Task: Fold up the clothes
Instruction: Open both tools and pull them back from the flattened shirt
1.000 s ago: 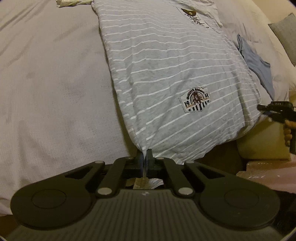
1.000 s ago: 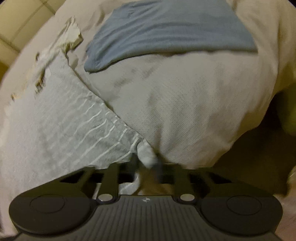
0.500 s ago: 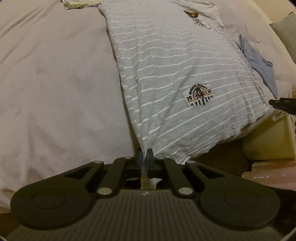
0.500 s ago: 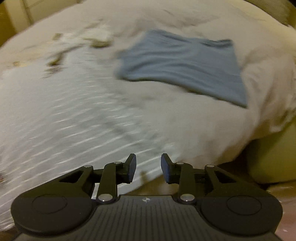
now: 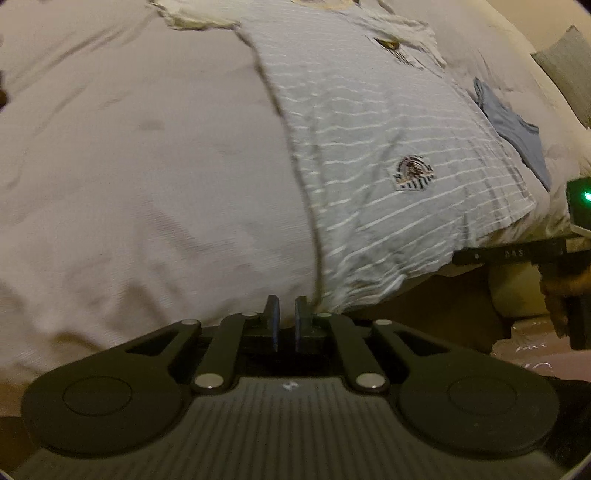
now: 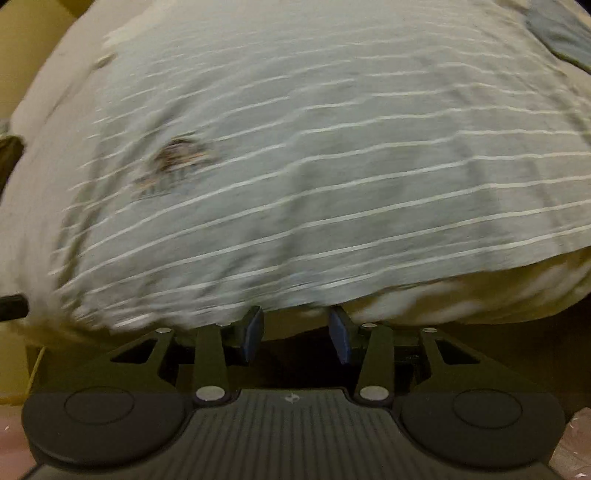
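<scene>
Striped shirt [image 5: 369, 155]: pale grey-blue with thin white stripes, laid flat on the bed [image 5: 129, 166], its lower hem hanging over the near edge of the mattress; mild wrinkles along the left side seam. Embroidered patch [image 5: 413, 173] on the lower front, blurred in the right wrist view; a second printed mark [image 5: 400, 53] near the far end of the garment. Cream garment [image 5: 207, 16]: crumpled, lying at the far end of the shirt, partly under it. Blue garment [image 5: 513, 125]: flat on the bed, just beside the shirt's right edge. Bed cover: off-white, textured weave, softly creased. Left tongs [image 5: 285, 325]: narrowly parted, blue-faced pads close together with a slim gap, nothing between them, sitting just below the shirt's lower left corner at the mattress edge. Right tongs [image 6: 296, 334]: spread wide, empty, positioned just under the overhanging hem near the shirt's middle; whether the pads touch the cloth cannot be told through motion blur. The right tool also appears at the right margin of the left wrist view, with a green light [image 5: 586, 196] and part of a hand [image 5: 557, 295].
</scene>
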Motion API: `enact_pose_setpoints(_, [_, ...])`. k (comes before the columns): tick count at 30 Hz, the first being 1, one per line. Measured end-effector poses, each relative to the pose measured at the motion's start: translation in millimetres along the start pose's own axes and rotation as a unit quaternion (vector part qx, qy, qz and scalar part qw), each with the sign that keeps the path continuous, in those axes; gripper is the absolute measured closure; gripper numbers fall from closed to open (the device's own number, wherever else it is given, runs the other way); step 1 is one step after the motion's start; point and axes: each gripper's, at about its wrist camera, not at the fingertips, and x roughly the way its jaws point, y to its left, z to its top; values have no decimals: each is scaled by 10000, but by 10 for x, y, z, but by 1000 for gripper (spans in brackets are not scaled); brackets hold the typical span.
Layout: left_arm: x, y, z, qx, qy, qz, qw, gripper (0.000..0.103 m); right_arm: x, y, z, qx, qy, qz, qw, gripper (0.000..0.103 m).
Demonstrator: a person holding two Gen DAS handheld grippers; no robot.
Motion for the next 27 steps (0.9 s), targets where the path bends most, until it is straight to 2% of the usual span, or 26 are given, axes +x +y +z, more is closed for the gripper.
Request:
enact_pose_setpoints(6, [-279,170,-35,-353,-434,13,9984,84,-196,413,113,-385,-124,215,9990,58])
enact_pose_setpoints(10, [-371,87,152,-201,-629,29,9978,78,-447,561,224,-543,-398,114,9977,57])
enact_pose_setpoints(11, [-403,56,214,-145,-669,39,9976,74,-554,580,266,-548,-509,55,9972,55])
enact_pose_setpoints(13, [-500,-26,363,-18,-783,53,9969,62,-773,615,344,-533,-750,-66,9957,47])
enact_pose_setpoints(15, [-606,-115,517,121,-910,61,9958,43,-1008,654,425,-458,-1038,-244,9932,35])
enact_pose_setpoints(17, [-727,-210,662,252,-1030,34,9944,32,-1251,661,498,-377,-1266,-422,9903,18])
enact_pose_setpoints(18, [-786,-260,736,311,-1080,13,9937,24,-1372,660,533,-324,-1365,-499,9888,14])
enact_pose_setpoints(19, [-846,-303,803,367,-1122,1,9930,19,-1476,661,562,-274,-1440,-565,9876,14])
enact_pose_setpoints(21, [-944,-377,918,448,-1194,-23,9918,3,-1645,656,603,-196,-1521,-704,9857,14])
enact_pose_setpoints(27, [-1088,-547,1253,418,-1153,174,9923,2,-1956,536,808,136,-1191,-1101,9867,14])
